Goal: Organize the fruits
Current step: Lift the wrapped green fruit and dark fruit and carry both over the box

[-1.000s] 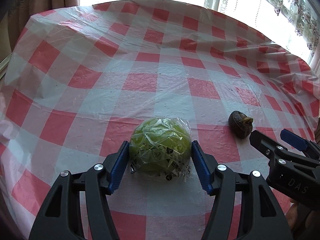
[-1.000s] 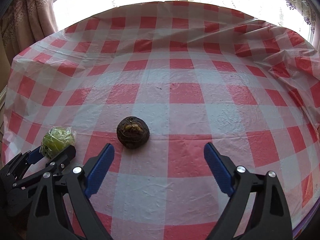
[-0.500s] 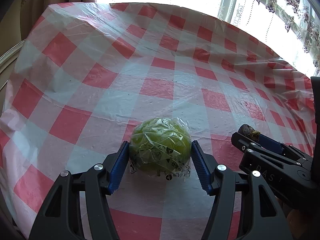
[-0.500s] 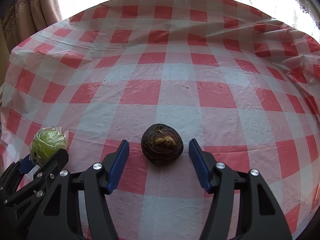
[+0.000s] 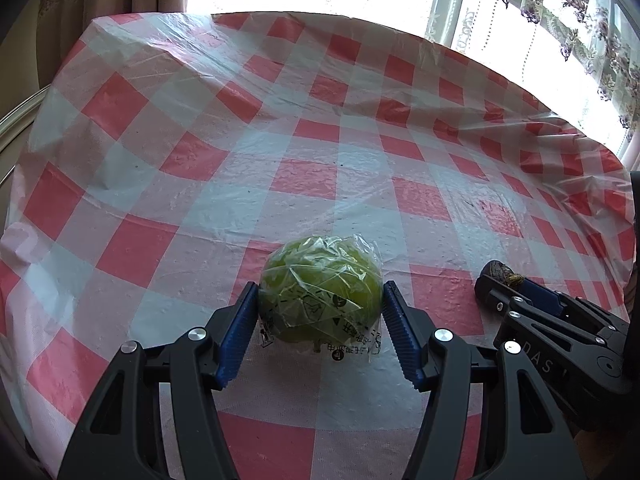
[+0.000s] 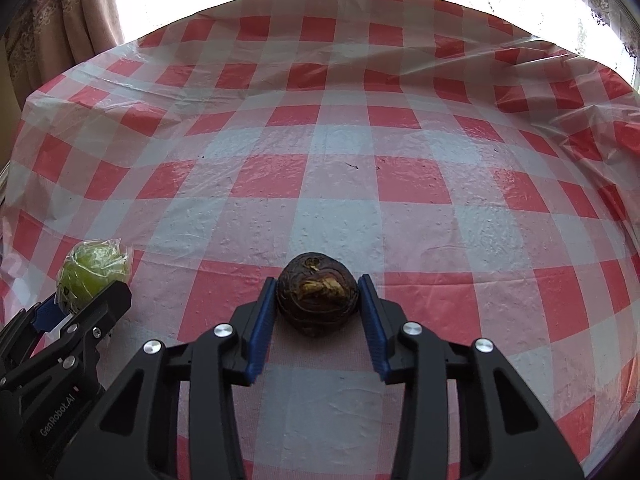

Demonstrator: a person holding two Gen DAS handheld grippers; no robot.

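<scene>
The left gripper (image 5: pixel 320 316) pinches the wrapped green fruit (image 5: pixel 319 292) on the checked tablecloth (image 5: pixel 248 168). To that fruit's right, the right gripper (image 6: pixel 318 312) is closing its jaws around the brown fruit (image 6: pixel 318 298), pads about touching. Neither looks lifted yet; sorting remains, with no container visible beyond.
</scene>
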